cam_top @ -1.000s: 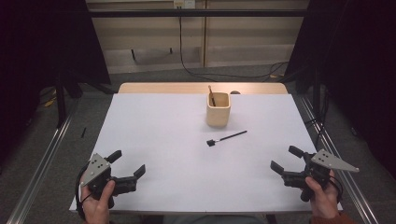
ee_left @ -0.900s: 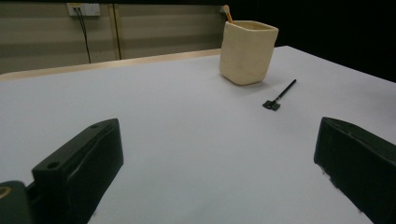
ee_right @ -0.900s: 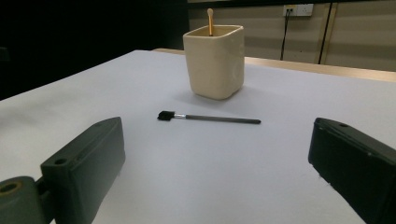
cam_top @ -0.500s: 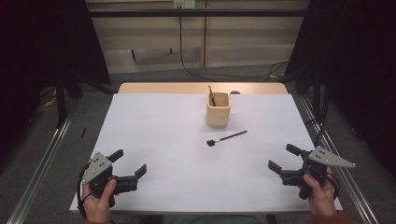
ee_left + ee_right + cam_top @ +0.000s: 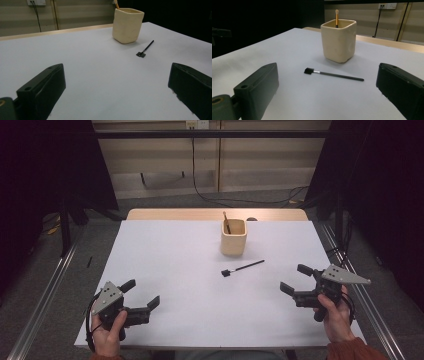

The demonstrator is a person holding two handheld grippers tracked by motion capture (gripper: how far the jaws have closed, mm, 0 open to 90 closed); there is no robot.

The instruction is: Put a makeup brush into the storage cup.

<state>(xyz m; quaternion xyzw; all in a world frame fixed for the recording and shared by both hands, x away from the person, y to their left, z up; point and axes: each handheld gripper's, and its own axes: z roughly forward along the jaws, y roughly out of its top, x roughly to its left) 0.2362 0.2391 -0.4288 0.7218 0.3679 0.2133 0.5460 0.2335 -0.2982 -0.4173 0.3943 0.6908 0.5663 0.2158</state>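
The right gripper point(image 5: 297, 280) hovered with its jaws spread wide, empty. Ahead of its fingertips, between them in the right gripper view, lay the small black flat-headed brush point(image 5: 333, 74), just before the cream square ceramic cup point(image 5: 339, 40). The left gripper point(image 5: 141, 293) also gaped empty, the brush well apart ahead.

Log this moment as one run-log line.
left gripper: open, empty, near table edge | right gripper: open, empty, facing black brush | brush: flat on table, beside cream cup | cup: upright, holds orange-handled brush
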